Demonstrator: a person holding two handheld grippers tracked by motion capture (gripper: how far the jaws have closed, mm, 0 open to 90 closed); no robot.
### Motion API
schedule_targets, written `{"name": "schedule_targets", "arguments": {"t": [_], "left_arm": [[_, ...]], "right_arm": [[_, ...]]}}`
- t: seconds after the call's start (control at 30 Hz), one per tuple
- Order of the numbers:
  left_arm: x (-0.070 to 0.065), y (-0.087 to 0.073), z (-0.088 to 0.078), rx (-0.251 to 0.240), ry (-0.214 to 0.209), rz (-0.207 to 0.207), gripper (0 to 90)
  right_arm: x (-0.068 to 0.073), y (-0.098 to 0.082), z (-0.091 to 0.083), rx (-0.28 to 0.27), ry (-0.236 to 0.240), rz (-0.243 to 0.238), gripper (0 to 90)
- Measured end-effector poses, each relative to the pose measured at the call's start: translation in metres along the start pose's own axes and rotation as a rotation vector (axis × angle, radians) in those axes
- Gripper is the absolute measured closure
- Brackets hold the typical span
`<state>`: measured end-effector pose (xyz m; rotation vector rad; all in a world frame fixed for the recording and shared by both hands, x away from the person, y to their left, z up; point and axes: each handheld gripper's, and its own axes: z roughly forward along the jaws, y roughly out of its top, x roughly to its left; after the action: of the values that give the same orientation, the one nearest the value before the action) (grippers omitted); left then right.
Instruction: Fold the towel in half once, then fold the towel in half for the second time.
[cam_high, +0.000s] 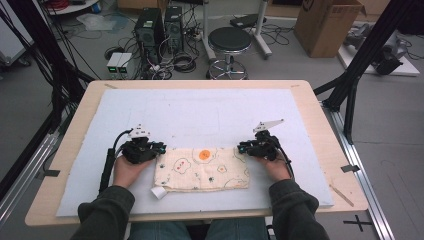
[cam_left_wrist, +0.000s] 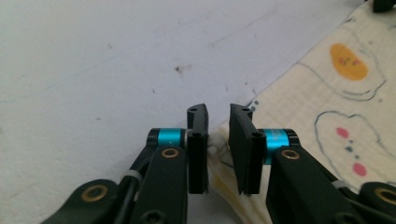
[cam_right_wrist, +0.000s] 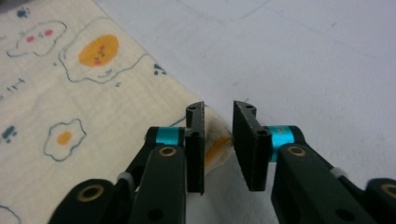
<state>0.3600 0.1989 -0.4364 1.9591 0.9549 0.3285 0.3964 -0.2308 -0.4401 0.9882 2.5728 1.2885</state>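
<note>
Two hand-held grippers work over a wooden bench (cam_high: 320, 117) covered by a pale blue-white mat (cam_high: 200, 107). Between them, lying flat on the mat, is a folded cream cloth (cam_high: 202, 168) printed with fried eggs, its long sides running from one gripper to the other.

At the cloth's left end, the left hand-held gripper (cam_left_wrist: 218, 122) has its jaws narrowly apart, straddling the far corner of the cloth; a bunched bit of fabric sits in the gap, but I judge it not yet pinched. At the right end, the right hand-held gripper (cam_right_wrist: 218, 119) stands likewise, jaws a little apart with the cloth's far corner rising between them, loose rather than clamped.

Judging by its crinkled weave and limp edges, the cloth is light, soft and floppy; it will sag and drape when lifted. The two far corners, just inside each gripper's jaws, look the sensible places to grasp. A small white tag (cam_high: 158, 193) sticks out near the left forearm.
</note>
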Motion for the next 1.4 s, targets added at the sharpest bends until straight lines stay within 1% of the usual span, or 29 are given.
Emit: {"name": "schedule_targets", "arguments": {"t": [0.07,0.13,0.17,0.2,0.23,0.27,0.3,0.33,0.37,0.5,0.63,0.73,0.83,0.97,1.03,1.07,1.13,1.17,1.23,1.27,1.3,1.33,1.4], "left_arm": [[0.000,0.001,-0.004,-0.017,-0.015,0.005,70.5],[0.000,0.002,-0.006,-0.020,-0.025,0.009,67.1],[0.000,0.002,-0.007,-0.029,-0.029,0.004,65.8],[0.000,0.002,-0.008,-0.034,-0.037,0.004,64.8],[0.000,0.002,-0.009,-0.038,-0.041,0.005,63.2],[-0.001,0.002,-0.009,-0.045,-0.046,0.000,61.8],[-0.001,0.003,-0.010,-0.048,-0.053,0.007,61.7],[-0.002,0.003,-0.011,-0.056,-0.056,0.002,61.0],[-0.002,0.003,-0.012,-0.058,-0.058,0.007,59.9],[-0.003,0.004,-0.016,-0.076,-0.076,0.000,56.3],[-0.004,0.004,-0.022,-0.085,-0.086,0.008,53.9],[-0.005,0.003,-0.028,-0.094,-0.092,0.001,50.2],[-0.005,0.002,-0.034,-0.103,-0.085,0.004,47.5],[-0.007,-0.002,-0.040,-0.099,-0.076,0.017,44.1],[-0.007,-0.003,-0.042,-0.086,-0.072,0.018,42.4],[-0.007,-0.003,-0.044,-0.082,-0.070,0.022,41.1],[-0.008,-0.003,-0.045,-0.086,-0.079,0.022,40.2],[-0.009,-0.003,-0.046,-0.087,-0.077,0.024,40.2],[-0.011,-0.003,-0.046,-0.084,-0.078,0.037,39.9],[-0.013,-0.003,-0.046,-0.077,-0.077,0.047,39.5],[-0.014,-0.004,-0.046,-0.068,-0.078,0.055,39.3],[-0.015,-0.004,-0.045,-0.063,-0.077,0.063,39.3],[-0.015,-0.004,-0.044,-0.061,-0.078,0.061,39.2]], "right_arm": [[0.001,0.001,-0.003,-0.034,0.012,0.012,68.9],[0.002,0.002,-0.006,-0.046,0.019,0.012,64.9],[0.003,0.002,-0.007,-0.056,0.021,0.015,63.0],[0.004,0.002,-0.009,-0.060,0.030,0.019,62.3],[0.004,0.002,-0.010,-0.068,0.030,0.009,60.4],[0.005,0.003,-0.011,-0.072,0.028,0.010,58.1],[0.007,0.003,-0.012,-0.069,0.028,0.013,56.6],[0.007,0.003,-0.013,-0.076,0.031,0.006,55.5],[0.008,0.003,-0.014,-0.079,0.031,0.006,53.8],[0.011,0.003,-0.019,-0.100,0.035,0.006,46.4],[0.013,0.004,-0.024,-0.122,0.038,0.005,41.6],[0.016,0.003,-0.027,-0.128,0.036,0.002,38.0],[0.018,0.003,-0.029,-0.131,0.036,-0.006,36.9],[0.022,0.004,-0.029,-0.124,0.032,-0.019,36.0],[0.024,0.004,-0.029,-0.121,0.027,-0.027,35.7],[0.025,0.004,-0.029,-0.119,0.029,-0.023,35.5],[0.025,0.004,-0.029,-0.117,0.025,-0.034,34.9],[0.027,0.004,-0.029,-0.110,0.024,-0.028,34.8],[0.028,0.003,-0.029,-0.102,0.019,-0.043,34.2],[0.030,0.003,-0.030,-0.096,0.019,-0.040,34.1],[0.030,0.003,-0.030,-0.099,0.016,-0.052,34.1],[0.032,0.003,-0.030,-0.095,0.018,-0.047,34.1],[0.032,0.003,-0.029,-0.096,0.017,-0.052,34.1]]}}
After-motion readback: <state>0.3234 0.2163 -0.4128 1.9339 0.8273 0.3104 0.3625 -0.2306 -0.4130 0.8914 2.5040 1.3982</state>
